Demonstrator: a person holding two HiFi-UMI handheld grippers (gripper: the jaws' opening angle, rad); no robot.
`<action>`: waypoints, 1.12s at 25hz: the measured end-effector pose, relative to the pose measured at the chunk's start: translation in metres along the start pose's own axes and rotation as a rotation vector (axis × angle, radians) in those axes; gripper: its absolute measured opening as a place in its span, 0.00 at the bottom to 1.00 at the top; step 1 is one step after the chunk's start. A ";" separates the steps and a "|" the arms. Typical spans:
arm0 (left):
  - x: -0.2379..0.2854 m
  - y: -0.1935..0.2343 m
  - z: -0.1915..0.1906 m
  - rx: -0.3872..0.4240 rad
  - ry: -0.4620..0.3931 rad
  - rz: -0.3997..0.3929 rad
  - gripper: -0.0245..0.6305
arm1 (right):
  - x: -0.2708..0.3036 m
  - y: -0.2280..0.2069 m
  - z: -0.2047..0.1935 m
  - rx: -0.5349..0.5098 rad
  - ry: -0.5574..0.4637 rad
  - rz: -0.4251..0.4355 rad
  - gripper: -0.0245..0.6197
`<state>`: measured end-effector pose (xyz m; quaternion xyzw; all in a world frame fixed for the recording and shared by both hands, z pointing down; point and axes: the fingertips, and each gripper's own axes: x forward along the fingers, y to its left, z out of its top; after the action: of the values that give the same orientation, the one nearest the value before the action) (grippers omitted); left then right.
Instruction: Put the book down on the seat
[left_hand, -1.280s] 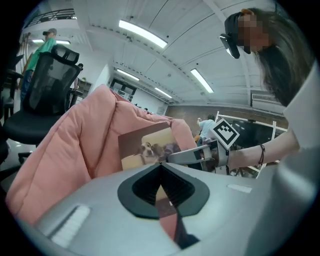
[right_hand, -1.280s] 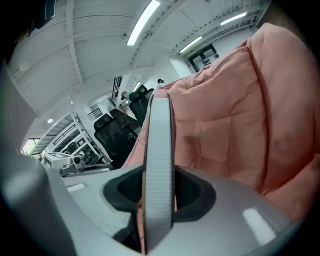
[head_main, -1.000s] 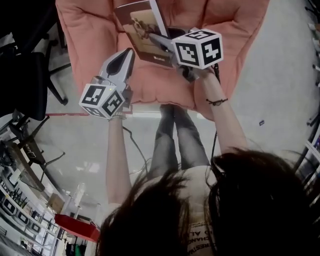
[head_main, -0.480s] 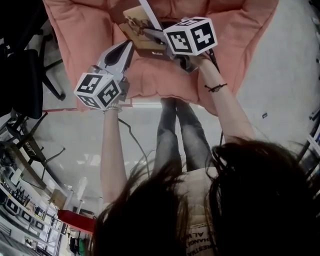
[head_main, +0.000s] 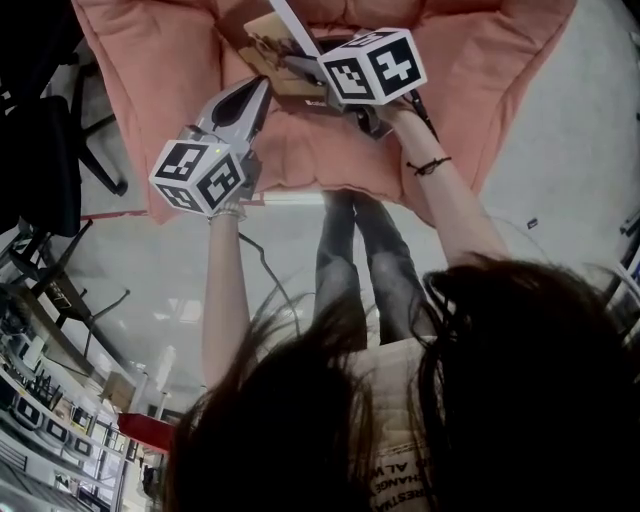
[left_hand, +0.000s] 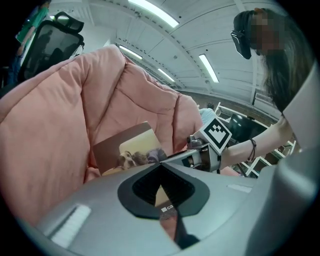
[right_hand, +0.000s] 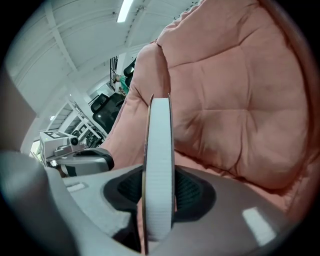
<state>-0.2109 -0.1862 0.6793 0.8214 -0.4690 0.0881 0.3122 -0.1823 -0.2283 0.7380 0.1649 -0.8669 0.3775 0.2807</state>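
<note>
My right gripper (head_main: 302, 72) is shut on a book (head_main: 268, 48) with a brown cover and a dog picture, and holds it tilted just above the pink cushioned seat (head_main: 330, 150). In the right gripper view the book's white page edge (right_hand: 159, 165) stands upright between the jaws of the right gripper (right_hand: 159, 192). My left gripper (head_main: 260, 90) hovers to the left of the book, jaws shut and holding nothing. The left gripper view looks past the left gripper (left_hand: 161, 165) at the book's cover (left_hand: 127, 147), which leans towards the pink backrest (left_hand: 60, 125).
A black office chair (head_main: 40, 150) stands left of the pink seat. The person's legs (head_main: 360, 260) are right at the seat's front edge, on a pale floor. Shelving and a red box (head_main: 150, 432) lie at the lower left. The backrest (right_hand: 240, 100) rises behind the book.
My right gripper has carried the book farther over the seat and tipped it, so less of the cover shows. The left gripper has shifted slightly left and stayed shut.
</note>
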 end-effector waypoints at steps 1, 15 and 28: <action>0.000 0.000 -0.001 -0.003 0.003 0.000 0.04 | 0.001 0.000 -0.001 0.003 0.000 -0.001 0.27; 0.000 -0.001 -0.014 -0.033 0.042 0.000 0.04 | 0.008 -0.002 0.001 0.035 0.011 -0.005 0.27; -0.005 0.005 -0.024 -0.019 0.030 0.042 0.04 | 0.014 -0.016 -0.002 0.019 -0.005 -0.102 0.30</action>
<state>-0.2147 -0.1705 0.6980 0.8071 -0.4822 0.1027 0.3249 -0.1852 -0.2386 0.7565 0.2126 -0.8545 0.3703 0.2957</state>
